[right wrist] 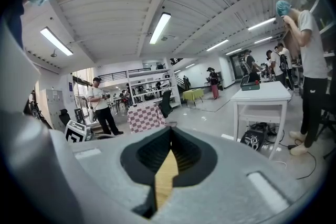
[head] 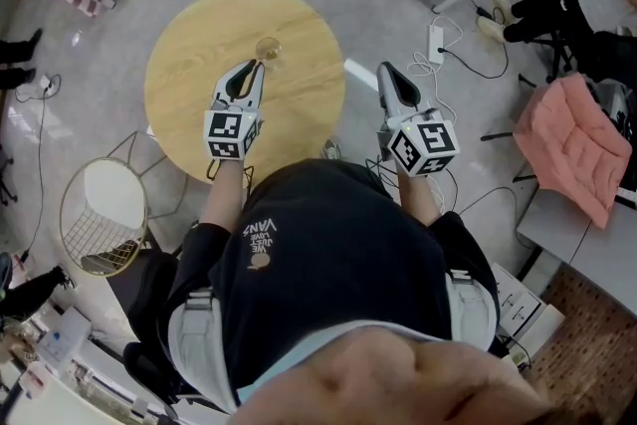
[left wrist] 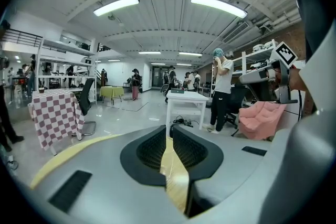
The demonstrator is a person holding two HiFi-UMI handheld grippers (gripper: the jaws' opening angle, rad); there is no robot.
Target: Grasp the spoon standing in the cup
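Left tongs [head: 256,67], slightly parted and empty, aim at the cup [head: 267,49] on the bench [head: 189,65], ready for its spoon. Right tongs [head: 384,70] idle clenched, empty, off the bench's right edge.

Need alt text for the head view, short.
A person, seen from above, holds two grippers at a round wooden table: the left gripper points at a clear cup on it, the right gripper hangs beside the table's edge.

Contents of the cup [head: 267,47] are indiscernibly small.
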